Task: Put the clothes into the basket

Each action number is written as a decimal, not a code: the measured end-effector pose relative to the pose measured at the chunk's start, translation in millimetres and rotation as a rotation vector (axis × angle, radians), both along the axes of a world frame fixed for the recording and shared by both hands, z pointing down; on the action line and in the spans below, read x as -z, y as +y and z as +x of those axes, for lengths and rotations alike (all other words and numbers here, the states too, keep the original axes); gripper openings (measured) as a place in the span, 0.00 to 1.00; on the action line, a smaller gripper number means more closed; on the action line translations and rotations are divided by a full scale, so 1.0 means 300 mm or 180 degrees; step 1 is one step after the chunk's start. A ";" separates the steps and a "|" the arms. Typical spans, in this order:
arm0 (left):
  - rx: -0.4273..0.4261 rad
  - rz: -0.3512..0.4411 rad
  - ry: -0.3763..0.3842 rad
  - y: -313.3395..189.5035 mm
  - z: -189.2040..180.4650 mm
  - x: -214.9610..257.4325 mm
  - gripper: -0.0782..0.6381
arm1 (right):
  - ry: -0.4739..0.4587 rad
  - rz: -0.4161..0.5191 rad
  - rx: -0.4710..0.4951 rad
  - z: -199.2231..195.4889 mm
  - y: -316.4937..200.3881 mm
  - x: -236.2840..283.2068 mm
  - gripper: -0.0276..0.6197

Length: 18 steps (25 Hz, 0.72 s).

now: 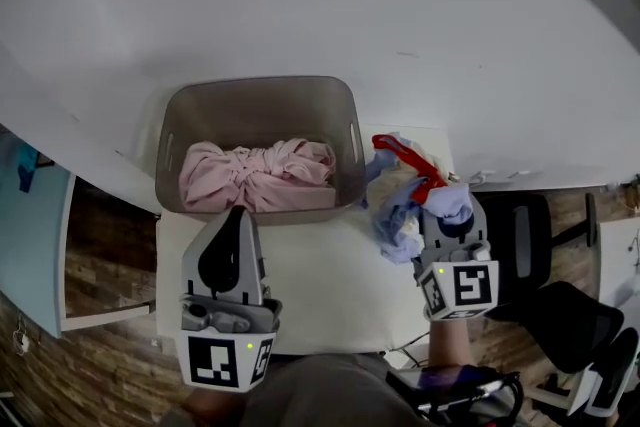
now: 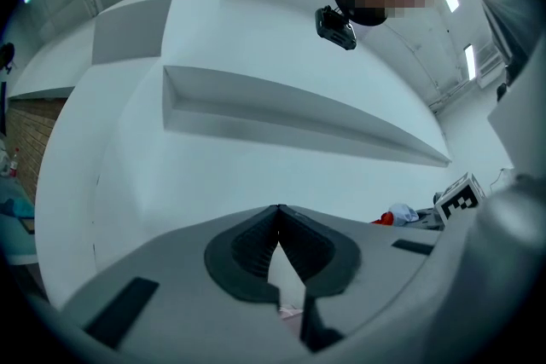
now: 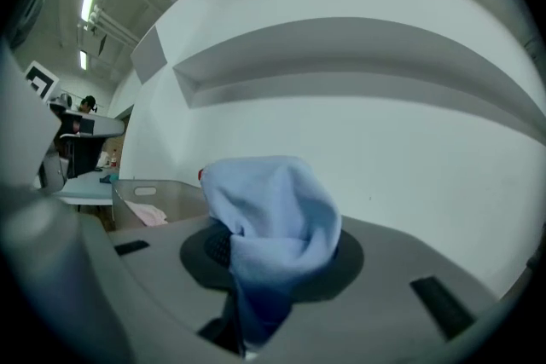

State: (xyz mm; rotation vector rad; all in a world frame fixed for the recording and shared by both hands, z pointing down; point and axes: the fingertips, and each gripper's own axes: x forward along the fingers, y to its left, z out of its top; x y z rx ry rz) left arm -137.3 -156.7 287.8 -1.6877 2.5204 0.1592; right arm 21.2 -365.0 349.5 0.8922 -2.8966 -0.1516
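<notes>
Blue cloth [image 3: 273, 217] bunched in right tool [image 1: 447, 220]

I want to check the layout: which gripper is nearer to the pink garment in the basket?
Left. The left gripper, shut and empty, points at the pink garment from the basket's front rim. The right gripper is beyond the basket's right wall, gripping a light blue garment.

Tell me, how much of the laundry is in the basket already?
Done: a pink garment lies in the basket. In hand: the right gripper has its jaws shut on a blue cloth, with a red piece, beside the basket's right wall. The left gripper is shut, empty. Left: getting that bundle into the basket.
</notes>
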 end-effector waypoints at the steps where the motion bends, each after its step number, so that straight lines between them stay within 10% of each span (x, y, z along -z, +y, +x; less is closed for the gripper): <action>1: 0.0005 0.0001 -0.0009 0.010 -0.004 0.006 0.12 | -0.0079 0.0002 0.0026 -0.008 0.009 0.024 0.22; 18: -0.0261 0.0091 -0.0111 0.091 -0.045 0.041 0.12 | -0.0170 0.0117 -0.0301 0.117 0.157 0.127 0.22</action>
